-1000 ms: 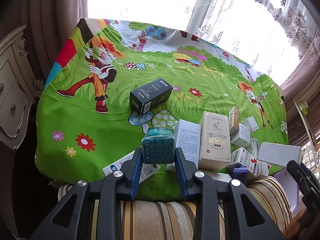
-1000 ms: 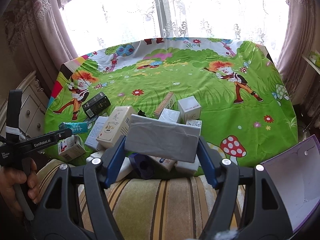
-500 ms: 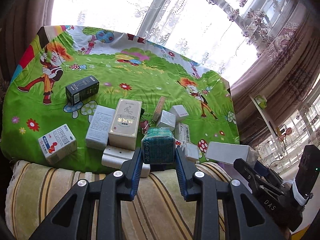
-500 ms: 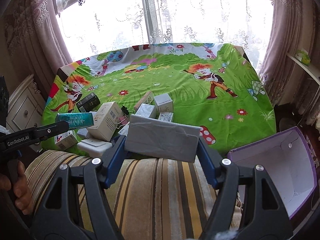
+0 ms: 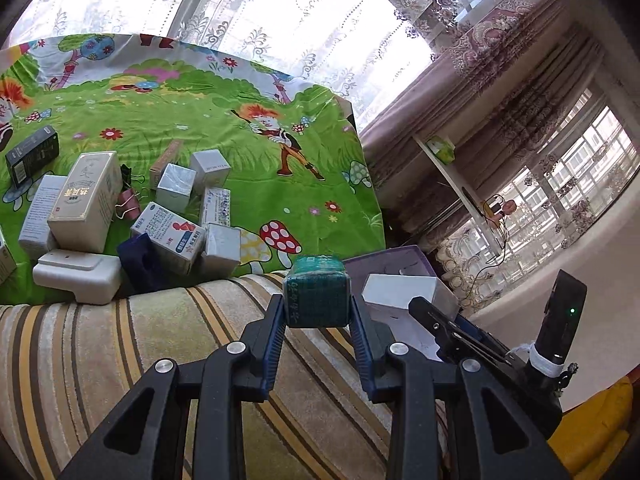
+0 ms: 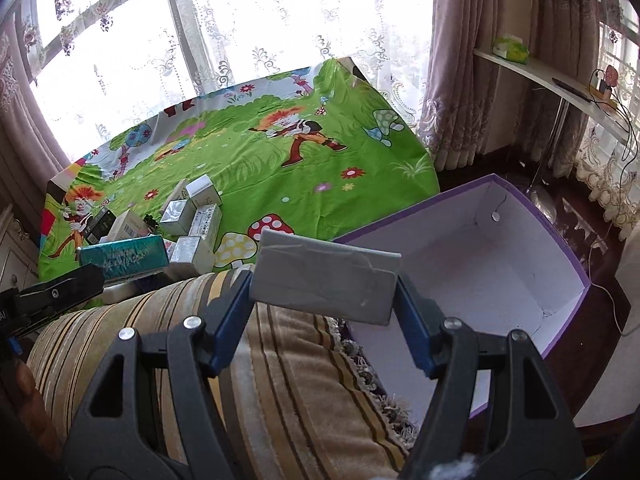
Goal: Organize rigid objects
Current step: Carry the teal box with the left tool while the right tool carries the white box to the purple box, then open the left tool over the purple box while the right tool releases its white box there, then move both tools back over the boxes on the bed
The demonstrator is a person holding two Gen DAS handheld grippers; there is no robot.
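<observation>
Both held boxes (teal (image 5: 316, 296), grey (image 6: 324, 280)) have swung toward the purple bin (image 6: 560, 240)

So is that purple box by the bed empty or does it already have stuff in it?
Empty: the purple box is open-topped, and its visible white floor and walls are bare.

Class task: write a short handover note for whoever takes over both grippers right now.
Left gripper: shut on the teal box, over the striped sofa arm.
Right gripper: shut on the grey box, near the purple bin.
Done: the bin looks empty; nothing dropped yet.
Left: drop both boxes in the bin, then fetch the rest of the boxes from the green cloth.
</observation>
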